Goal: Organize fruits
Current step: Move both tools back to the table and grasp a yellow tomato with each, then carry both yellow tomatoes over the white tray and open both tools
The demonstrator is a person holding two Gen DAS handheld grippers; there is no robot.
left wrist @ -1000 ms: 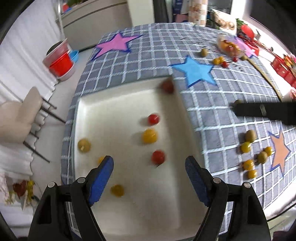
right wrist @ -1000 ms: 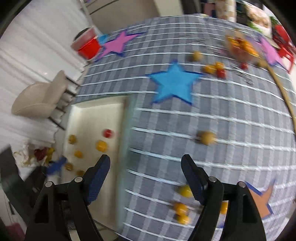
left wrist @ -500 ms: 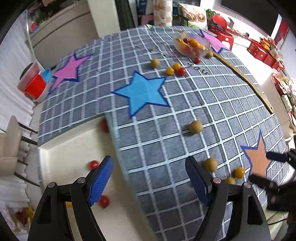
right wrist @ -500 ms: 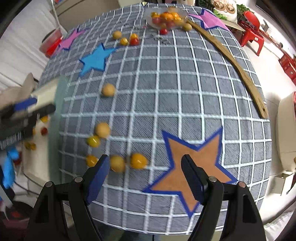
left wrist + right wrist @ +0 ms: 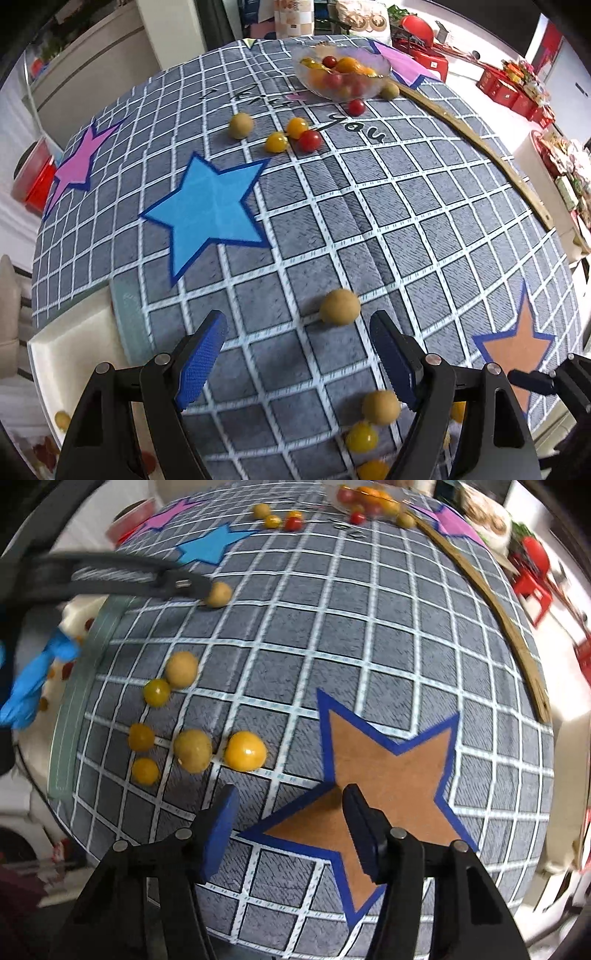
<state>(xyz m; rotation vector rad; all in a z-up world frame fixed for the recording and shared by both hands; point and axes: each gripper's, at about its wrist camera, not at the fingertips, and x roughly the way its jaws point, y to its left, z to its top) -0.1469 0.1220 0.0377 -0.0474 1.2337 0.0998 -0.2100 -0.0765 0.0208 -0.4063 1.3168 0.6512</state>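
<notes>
The white tray (image 5: 70, 354) sits at the tabletop's (image 5: 424, 229) left edge, left of the blue star (image 5: 210, 214), holding a few small fruits; the left hand-held gripper (image 5: 295, 354) hangs right of the tray, jaws spread wide and empty, a tan round fruit (image 5: 339, 306) just ahead between its fingers; more yellow fruits (image 5: 362, 437) lie below it; far beyond the star stands a glass bowl (image 5: 341, 77) of tomatoes; the right hand-held gripper (image 5: 290, 829) is parted, empty, over the orange star (image 5: 388, 775), a yellow fruit cluster (image 5: 192, 749) to its left.
</notes>
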